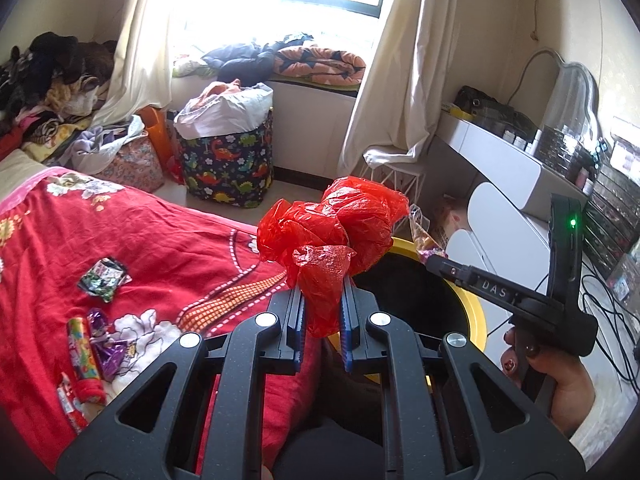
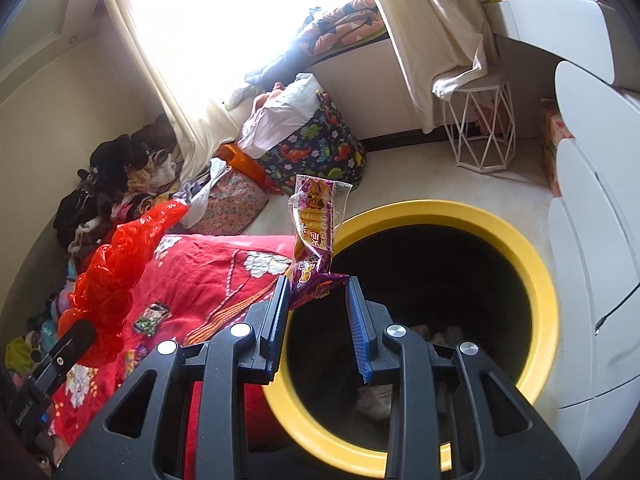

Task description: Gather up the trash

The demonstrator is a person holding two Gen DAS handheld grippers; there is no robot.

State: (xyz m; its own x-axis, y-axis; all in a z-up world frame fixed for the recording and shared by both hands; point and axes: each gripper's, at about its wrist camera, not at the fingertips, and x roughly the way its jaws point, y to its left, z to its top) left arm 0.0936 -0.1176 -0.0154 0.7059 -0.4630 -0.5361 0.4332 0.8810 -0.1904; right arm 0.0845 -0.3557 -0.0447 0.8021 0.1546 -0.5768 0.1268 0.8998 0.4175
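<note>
My left gripper (image 1: 322, 286) is shut on a crumpled red plastic bag (image 1: 340, 224), which bulges up above its fingers at the bed's edge, beside the bin. The same red plastic bag (image 2: 116, 272) shows at the left of the right wrist view. My right gripper (image 2: 318, 284) is shut on a purple and orange snack wrapper (image 2: 316, 224) that stands up from its fingers over the near rim of the yellow-rimmed bin (image 2: 536, 272). The bin's yellow rim (image 1: 476, 320) lies just right of the left gripper. Some crumpled trash lies at the bin's dark bottom.
The bed has a red floral cover (image 1: 160, 240) with several wrappers (image 1: 104, 280) on it. A dinosaur-print fabric basket (image 1: 228, 160) and a white wire stool (image 2: 480, 128) stand on the floor. A white dresser (image 1: 504, 168) is at the right; a hand (image 1: 560, 384) holds the right gripper.
</note>
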